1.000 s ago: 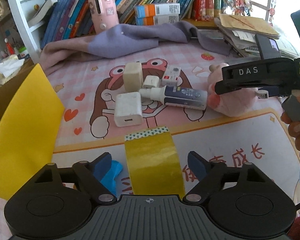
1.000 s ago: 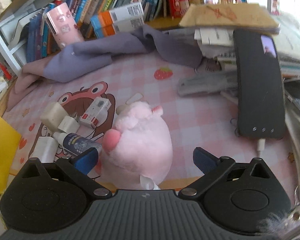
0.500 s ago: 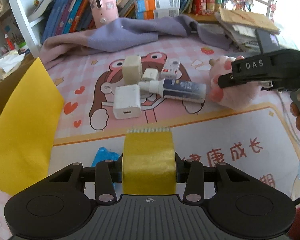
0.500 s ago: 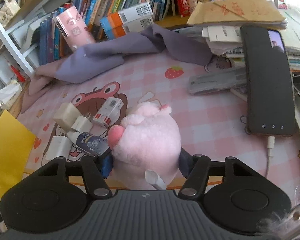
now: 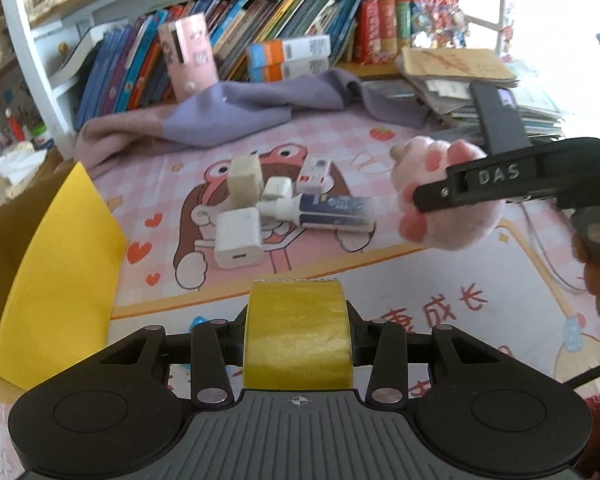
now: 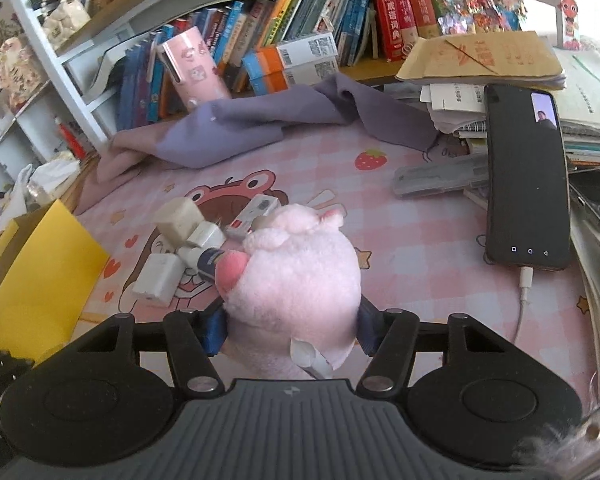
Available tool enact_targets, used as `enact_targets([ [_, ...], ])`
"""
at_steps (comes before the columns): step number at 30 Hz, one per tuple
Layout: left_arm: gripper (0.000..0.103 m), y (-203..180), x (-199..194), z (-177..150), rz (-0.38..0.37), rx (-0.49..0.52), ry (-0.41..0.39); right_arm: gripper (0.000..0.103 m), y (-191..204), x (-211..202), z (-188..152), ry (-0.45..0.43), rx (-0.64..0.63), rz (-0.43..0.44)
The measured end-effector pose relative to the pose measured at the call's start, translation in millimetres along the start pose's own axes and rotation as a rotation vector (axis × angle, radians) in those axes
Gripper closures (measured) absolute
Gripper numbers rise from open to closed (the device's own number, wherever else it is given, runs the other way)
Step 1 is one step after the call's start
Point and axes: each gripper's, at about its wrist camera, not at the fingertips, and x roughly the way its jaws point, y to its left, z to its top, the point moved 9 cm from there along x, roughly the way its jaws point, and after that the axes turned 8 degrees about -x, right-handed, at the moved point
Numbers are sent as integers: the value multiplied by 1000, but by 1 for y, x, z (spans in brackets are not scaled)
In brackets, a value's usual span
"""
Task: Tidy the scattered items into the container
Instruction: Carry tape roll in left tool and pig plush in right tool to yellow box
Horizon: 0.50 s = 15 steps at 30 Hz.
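My left gripper (image 5: 298, 336) is shut on a roll of yellow tape (image 5: 298, 332) and holds it above the mat. My right gripper (image 6: 292, 326) is shut on a pink plush toy (image 6: 296, 280) and holds it off the mat; the toy also shows at the right of the left wrist view (image 5: 448, 196). On the mat lie a white charger (image 5: 238, 238), a beige block (image 5: 245, 178), a small white adapter (image 5: 277, 189), a white box with a red mark (image 5: 314, 172) and a blue-labelled tube (image 5: 324, 212). The yellow-flapped cardboard box (image 5: 56, 256) stands at the left.
A purple cloth (image 6: 260, 124) lies at the back before a shelf of books. A black phone (image 6: 526, 176) on a cable rests on a stack of papers at the right. A grey case (image 6: 440, 180) lies beside it. A pink box (image 5: 188, 56) leans on the books.
Both grippers closed, the left on the tape roll and the right on the plush toy, and then lifted them off the mat.
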Motion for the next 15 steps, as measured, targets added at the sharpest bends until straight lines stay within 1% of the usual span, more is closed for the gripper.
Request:
enact_targets([
  [5, 63, 2, -14, 0, -34, 5, -36, 45, 10, -14, -4, -15, -24, -18],
  [10, 63, 13, -35, -2, -86, -5, -73, 45, 25, -37, -9, -33, -41, -43],
  [15, 63, 26, -56, -6, -135, 1, -108, 45, 45, -61, -22, -41, -19, -57],
])
